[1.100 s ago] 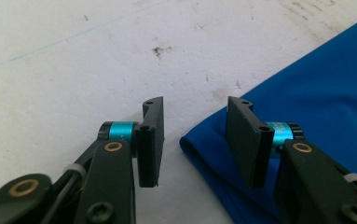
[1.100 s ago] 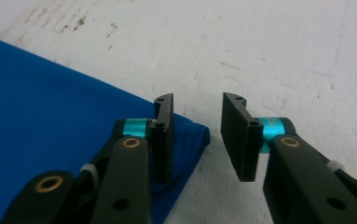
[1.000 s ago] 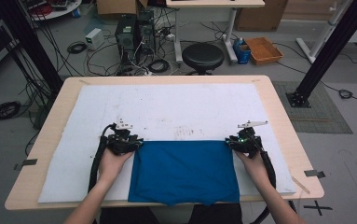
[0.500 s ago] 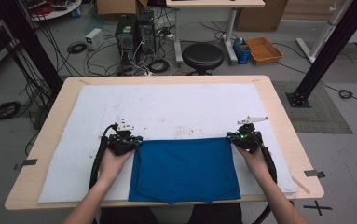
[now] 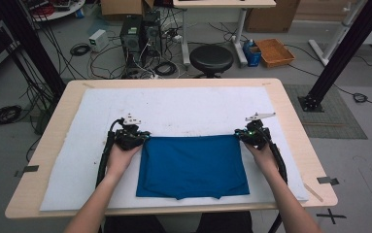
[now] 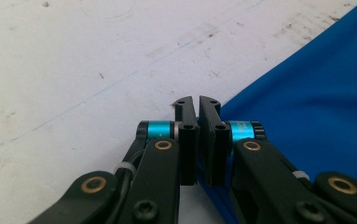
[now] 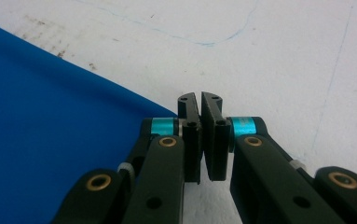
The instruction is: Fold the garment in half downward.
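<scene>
A blue cloth [image 5: 191, 165] lies flat on the white mat [image 5: 188, 104], its far edge stretched straight between the two grippers. My left gripper [image 5: 142, 137] is shut on the cloth's far left corner. In the left gripper view the jaws [image 6: 197, 103] stand almost together, with blue cloth [image 6: 316, 107] running out to the right and under them. My right gripper [image 5: 239, 136] is shut on the far right corner. In the right gripper view the jaws [image 7: 199, 100] are closed, and the cloth [image 7: 50, 140] spreads off to the left. The cloth's near hem lies close to the mat's front edge.
The mat covers most of the wooden table [image 5: 293, 121]; faint blue pen lines and dirt marks show on it. Beyond the table stand a black stool [image 5: 212, 58], computer towers [image 5: 137, 34], an orange bin [image 5: 275, 51] and a black frame post [image 5: 341, 48].
Both hands have moved away from the person, dragging the cloth with them. Its far edge and near hem now lie farther up the mat, and the far edge looks tauter.
</scene>
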Demonstrator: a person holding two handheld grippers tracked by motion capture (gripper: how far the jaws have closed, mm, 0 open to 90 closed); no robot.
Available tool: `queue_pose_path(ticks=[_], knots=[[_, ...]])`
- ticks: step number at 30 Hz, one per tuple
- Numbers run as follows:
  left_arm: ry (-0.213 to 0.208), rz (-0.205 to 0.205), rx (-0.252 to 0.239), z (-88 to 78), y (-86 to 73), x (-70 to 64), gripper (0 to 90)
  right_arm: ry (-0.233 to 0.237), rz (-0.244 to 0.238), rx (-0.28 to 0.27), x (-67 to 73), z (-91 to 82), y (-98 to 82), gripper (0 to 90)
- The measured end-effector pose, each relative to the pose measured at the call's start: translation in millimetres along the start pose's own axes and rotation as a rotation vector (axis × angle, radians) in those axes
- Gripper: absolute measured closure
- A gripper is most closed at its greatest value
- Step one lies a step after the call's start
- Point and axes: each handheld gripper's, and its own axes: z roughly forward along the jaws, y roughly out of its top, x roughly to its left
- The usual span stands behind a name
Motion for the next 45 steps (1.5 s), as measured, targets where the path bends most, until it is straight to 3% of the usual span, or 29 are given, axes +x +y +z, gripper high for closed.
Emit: queue_pose_path(ticks=[8,12,14,17,23,26,29,34,39,45], knots=[[0.017,0.005,-0.012,-0.9,0.4,-0.1,83.6,-0.007,-0.021,-0.011,-0.5,1.0,0.5,87.0],[0.049,0.008,-0.022,-4.7,1.1,0.6,71.4,-0.006,-0.013,-0.020,-0.1,-2.0,0.7,82.6],[0.049,0.003,-0.039,-7.8,1.3,1.4,63.7,-0.012,-0.010,-0.042,-0.3,-5.2,0.9,77.2],[0.044,0.006,-0.066,-16.0,2.5,1.1,56.8,-0.001,-0.003,-0.060,-0.7,-10.5,0.7,76.0],[0.027,0.053,-0.113,-42.5,2.7,-3.9,42.8,0.011,-0.007,-0.101,2.3,-25.7,-4.9,52.3],[0.010,0.051,-0.132,-54.4,-1.1,-7.8,35.9,0.045,-0.006,-0.126,2.6,-35.4,-9.1,47.6],[-0.012,0.036,-0.160,-64.0,-5.4,-9.9,32.9,0.050,0.000,-0.158,2.9,-43.8,-13.4,43.1],[-0.044,0.051,-0.188,-80.6,-11.6,-15.3,30.8,0.069,0.003,-0.211,3.2,-57.2,-18.7,39.8],[-0.047,0.071,-0.221,-94.6,-17.2,-19.5,29.8,0.073,-0.010,-0.248,4.1,-67.9,-23.3,38.2],[-0.044,0.068,-0.234,-97.0,-19.5,-18.6,29.8,0.062,-0.015,-0.268,0.7,-70.9,-23.7,36.6]])
